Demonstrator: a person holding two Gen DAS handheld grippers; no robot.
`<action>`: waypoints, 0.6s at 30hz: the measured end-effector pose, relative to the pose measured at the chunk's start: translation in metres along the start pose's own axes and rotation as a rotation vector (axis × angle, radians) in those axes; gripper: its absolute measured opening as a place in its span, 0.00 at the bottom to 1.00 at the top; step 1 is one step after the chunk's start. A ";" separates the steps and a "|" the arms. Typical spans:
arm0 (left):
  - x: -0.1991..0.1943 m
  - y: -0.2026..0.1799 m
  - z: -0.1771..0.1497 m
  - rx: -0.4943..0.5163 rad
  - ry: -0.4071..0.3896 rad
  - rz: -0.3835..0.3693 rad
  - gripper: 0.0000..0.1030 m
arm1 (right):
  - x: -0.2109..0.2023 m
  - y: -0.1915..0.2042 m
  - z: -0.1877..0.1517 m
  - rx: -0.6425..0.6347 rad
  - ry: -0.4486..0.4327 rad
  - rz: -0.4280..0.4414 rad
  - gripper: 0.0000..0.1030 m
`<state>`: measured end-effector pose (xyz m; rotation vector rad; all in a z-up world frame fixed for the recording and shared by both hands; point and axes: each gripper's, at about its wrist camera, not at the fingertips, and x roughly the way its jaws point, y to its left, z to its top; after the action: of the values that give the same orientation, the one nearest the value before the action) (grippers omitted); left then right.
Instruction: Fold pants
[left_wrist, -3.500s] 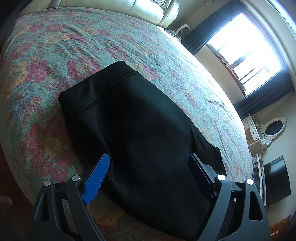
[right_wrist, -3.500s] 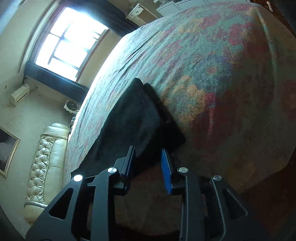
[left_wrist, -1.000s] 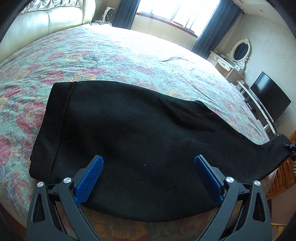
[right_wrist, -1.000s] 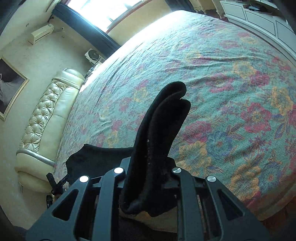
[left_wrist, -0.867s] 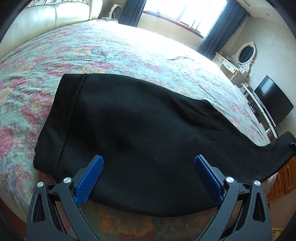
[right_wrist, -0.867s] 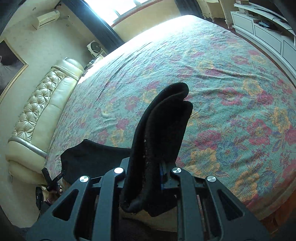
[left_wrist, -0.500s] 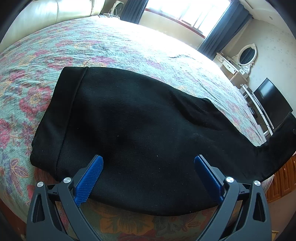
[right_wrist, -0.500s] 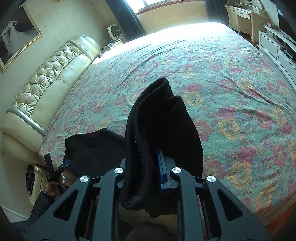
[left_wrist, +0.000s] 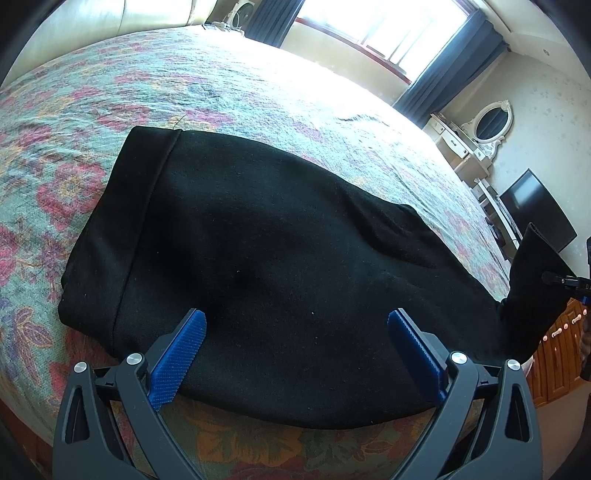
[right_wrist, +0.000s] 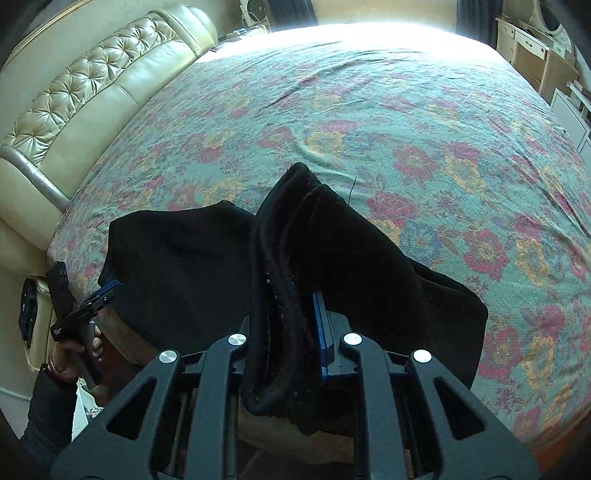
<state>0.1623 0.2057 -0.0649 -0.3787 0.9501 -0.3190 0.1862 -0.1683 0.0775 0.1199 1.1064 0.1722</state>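
— What was the right claw (right_wrist: 291, 321) doing?

— It was clamped on a bunched end of the black pants (right_wrist: 192, 266), low in the centre of its own view. The cloth stood up between the two fingers in thick folds and spilled over the right-hand one, whose blue pad (right_wrist: 320, 332) showed only as a thin strip.

— And the left claw (left_wrist: 295, 347)?

— Spread wide apart, gripping nothing. Its blue pads (left_wrist: 179, 354) sat at the bottom of the left wrist view, over the near edge of the pants (left_wrist: 266, 258).

— Where did the pants lie?

— Across the floral bedspread (left_wrist: 110, 88), filling the middle of the left frame. The waistband end was at the left; the leg ran to the right edge of the frame, where the fabric rose off the bed — lifted there.

— Anything beyond that?

— In the right wrist view the left claw (right_wrist: 105, 291) showed at lower left, held in a hand (right_wrist: 77, 350), by the far end of the pants. A cream tufted headboard (right_wrist: 92, 88) curved along the upper left. In the left view, a window (left_wrist: 388, 33) with dark curtains sat at the top, an oval mirror (left_wrist: 493, 120) and a dark screen (left_wrist: 535, 210) at the right.
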 end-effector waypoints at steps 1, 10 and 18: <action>-0.001 0.000 -0.001 -0.002 0.000 -0.002 0.95 | 0.008 0.006 -0.001 -0.009 0.009 -0.009 0.17; -0.002 0.000 0.000 0.002 0.001 -0.010 0.95 | 0.065 0.045 -0.009 -0.064 0.061 -0.047 0.17; -0.005 0.000 -0.001 -0.008 -0.011 -0.023 0.95 | 0.104 0.064 -0.018 -0.101 0.097 -0.096 0.17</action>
<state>0.1587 0.2077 -0.0621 -0.3987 0.9373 -0.3343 0.2107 -0.0845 -0.0104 -0.0322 1.1947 0.1487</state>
